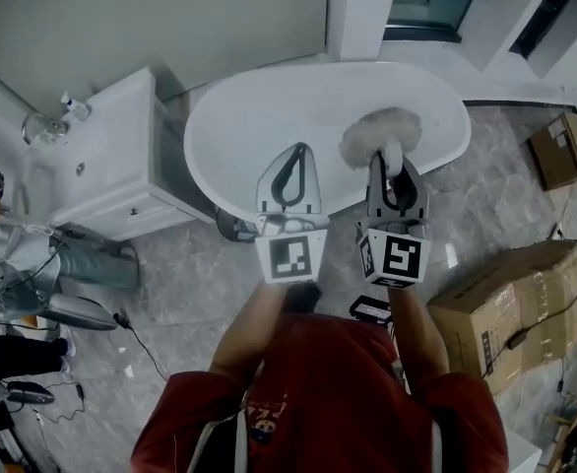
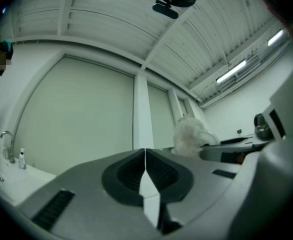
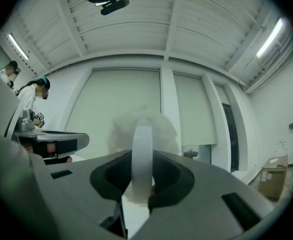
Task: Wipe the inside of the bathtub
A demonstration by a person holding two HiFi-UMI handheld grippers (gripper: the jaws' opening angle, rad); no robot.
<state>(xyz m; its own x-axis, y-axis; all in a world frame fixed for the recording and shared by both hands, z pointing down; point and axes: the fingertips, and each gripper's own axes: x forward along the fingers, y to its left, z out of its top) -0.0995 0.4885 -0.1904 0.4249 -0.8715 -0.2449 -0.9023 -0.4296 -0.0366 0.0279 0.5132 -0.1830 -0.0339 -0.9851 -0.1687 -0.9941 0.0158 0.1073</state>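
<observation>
Above the white oval bathtub (image 1: 259,116), both forearms reach forward side by side, the left gripper (image 1: 296,156) shut tight on nothing, the right gripper (image 1: 389,161) clamping the white handle of a fluffy white duster (image 1: 379,131) over the tub's right part.

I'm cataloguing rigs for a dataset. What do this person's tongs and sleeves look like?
The left tongs and right tongs are light grey, tapering to a tip, with dark ribbed pads. Each carries a white cube with black square markers. The person wears a red top with red sleeves.
</observation>
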